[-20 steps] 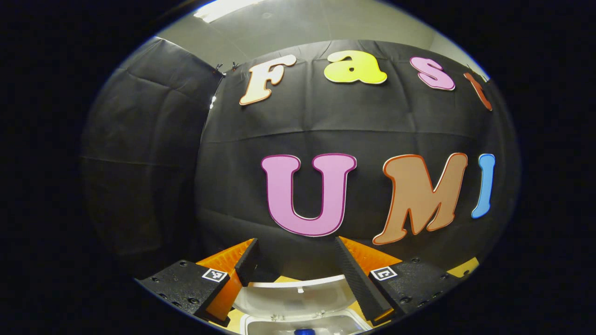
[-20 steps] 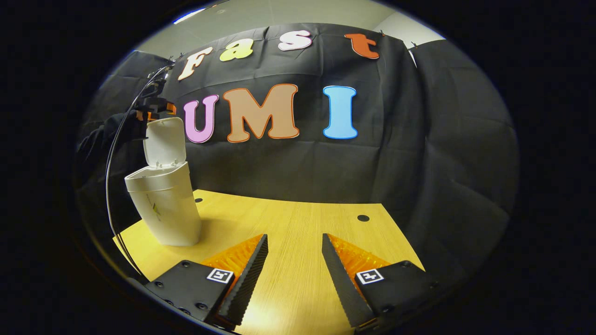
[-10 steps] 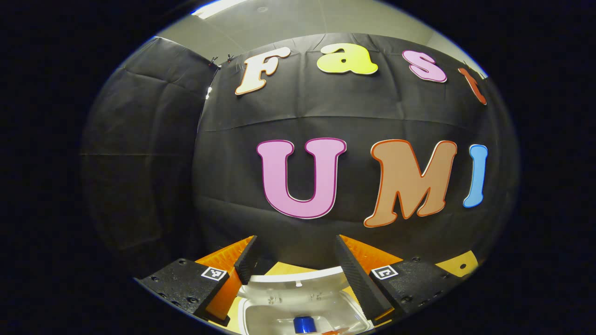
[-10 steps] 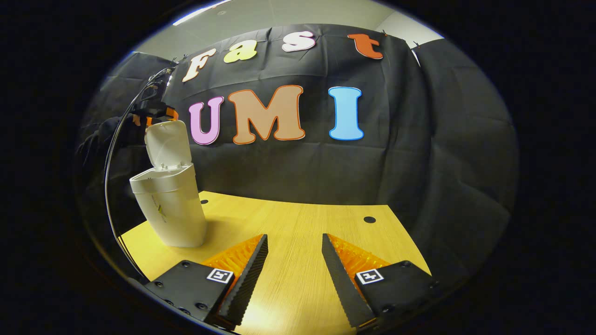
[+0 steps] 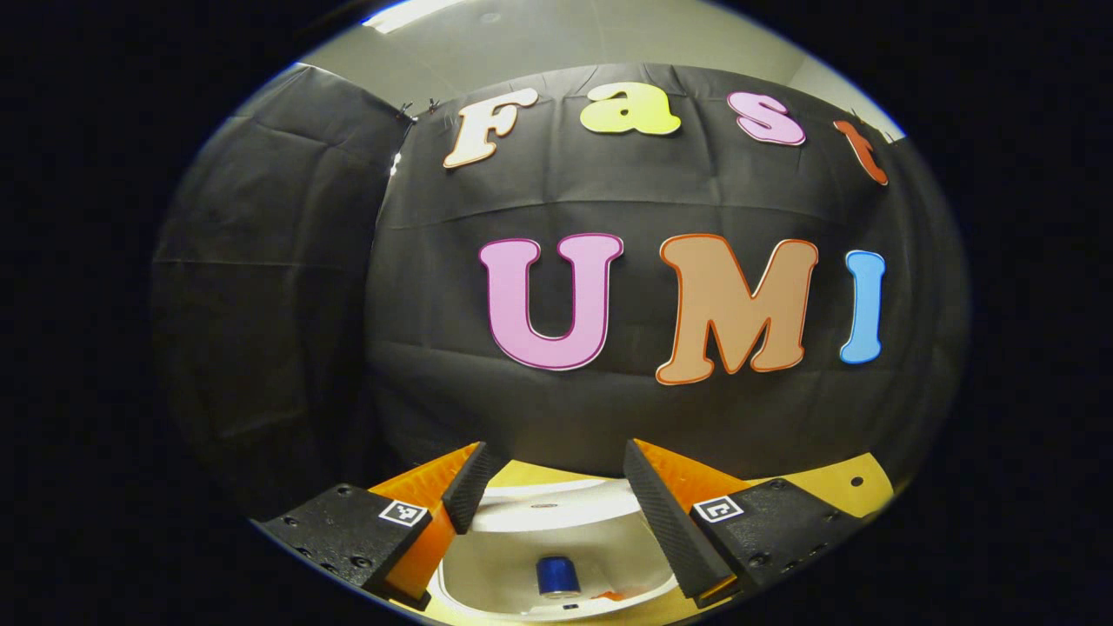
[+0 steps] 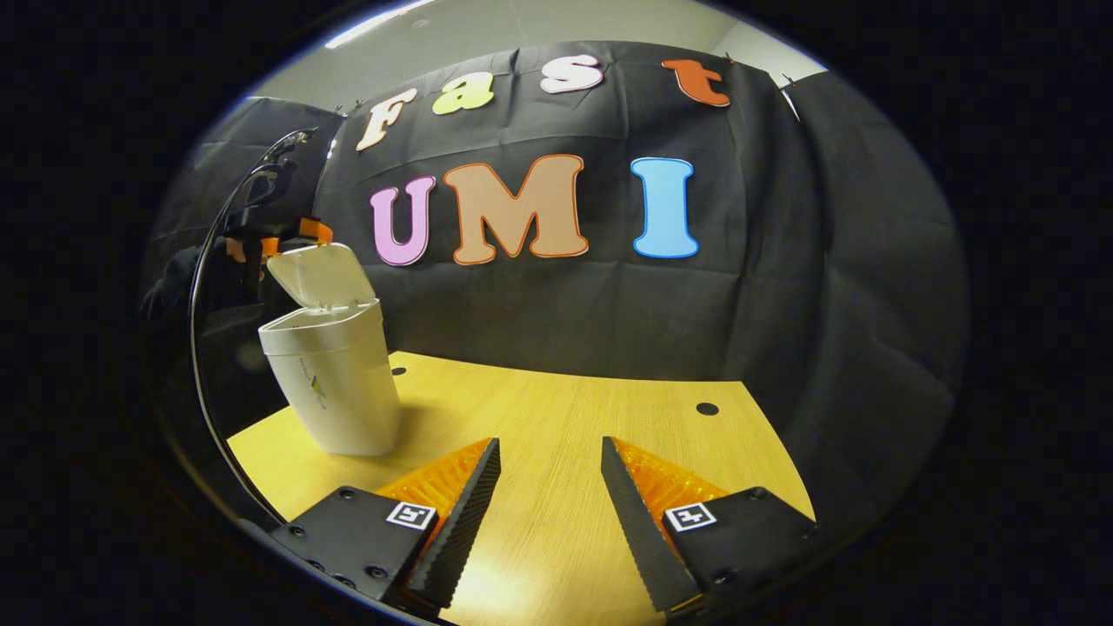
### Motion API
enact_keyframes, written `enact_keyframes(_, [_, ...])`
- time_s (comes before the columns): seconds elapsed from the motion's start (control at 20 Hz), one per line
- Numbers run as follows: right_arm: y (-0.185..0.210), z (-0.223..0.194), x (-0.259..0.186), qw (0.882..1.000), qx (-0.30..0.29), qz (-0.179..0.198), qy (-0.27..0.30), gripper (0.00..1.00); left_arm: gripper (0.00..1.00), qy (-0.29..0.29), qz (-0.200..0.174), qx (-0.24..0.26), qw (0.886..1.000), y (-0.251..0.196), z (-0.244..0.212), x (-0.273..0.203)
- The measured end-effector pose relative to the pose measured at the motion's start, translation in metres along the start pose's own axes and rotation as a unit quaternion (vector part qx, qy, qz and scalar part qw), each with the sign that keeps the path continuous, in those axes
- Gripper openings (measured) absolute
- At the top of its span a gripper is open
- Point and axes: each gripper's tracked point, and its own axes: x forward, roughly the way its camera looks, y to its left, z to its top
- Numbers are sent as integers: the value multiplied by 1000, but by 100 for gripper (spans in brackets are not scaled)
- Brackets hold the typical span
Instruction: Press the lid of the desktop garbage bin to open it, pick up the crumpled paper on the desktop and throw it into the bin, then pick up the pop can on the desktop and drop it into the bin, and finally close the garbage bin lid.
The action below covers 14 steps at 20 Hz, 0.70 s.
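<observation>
The white desktop bin (image 6: 335,391) stands on the left of the wooden table (image 6: 556,417) in the right gripper view. Its lid (image 6: 320,274) slants about halfway over the opening. My left gripper (image 6: 280,243) sits at the lid's raised edge, held by a dark-sleeved arm. In the left gripper view, my left gripper (image 5: 549,476) is open and looks down past the lid (image 5: 548,511) into the bin (image 5: 487,569), where the blue pop can (image 5: 558,576) lies. My right gripper (image 6: 543,474) hangs open and holds nothing, low over the table and to the right of the bin.
A black cable (image 6: 204,304) loops down from the left gripper past the table's left edge. Two small dark holes (image 6: 706,408) mark the tabletop near the back. Black cloth walls close the booth behind and on both sides.
The lid has tipped from nearly upright to a slant over the opening, with the left gripper following it down and forward. The right gripper has hardly moved.
</observation>
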Motion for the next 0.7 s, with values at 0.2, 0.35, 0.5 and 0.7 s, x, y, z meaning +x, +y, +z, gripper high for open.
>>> enact_keyframes(0.2, [-1, -7, -3, 1000, 0, 4, 7, 81, 95, 24, 1, -13, 1000, -5, -37, -16])
enact_keyframes(0.35, [-3, -8, -6, 1000, -2, 4, 8, 81, 97, 55, -4, -16, 998, -12, -78, -26])
enact_keyframes(0.5, [-4, -7, -7, 1000, -1, 6, 6, 81, 96, 86, -6, -2, 996, -17, -111, -35])
enact_keyframes(0.7, [0, 0, -5, 1000, -4, 14, 0, 81, 95, 65, -6, -8, 998, -16, -112, -36])
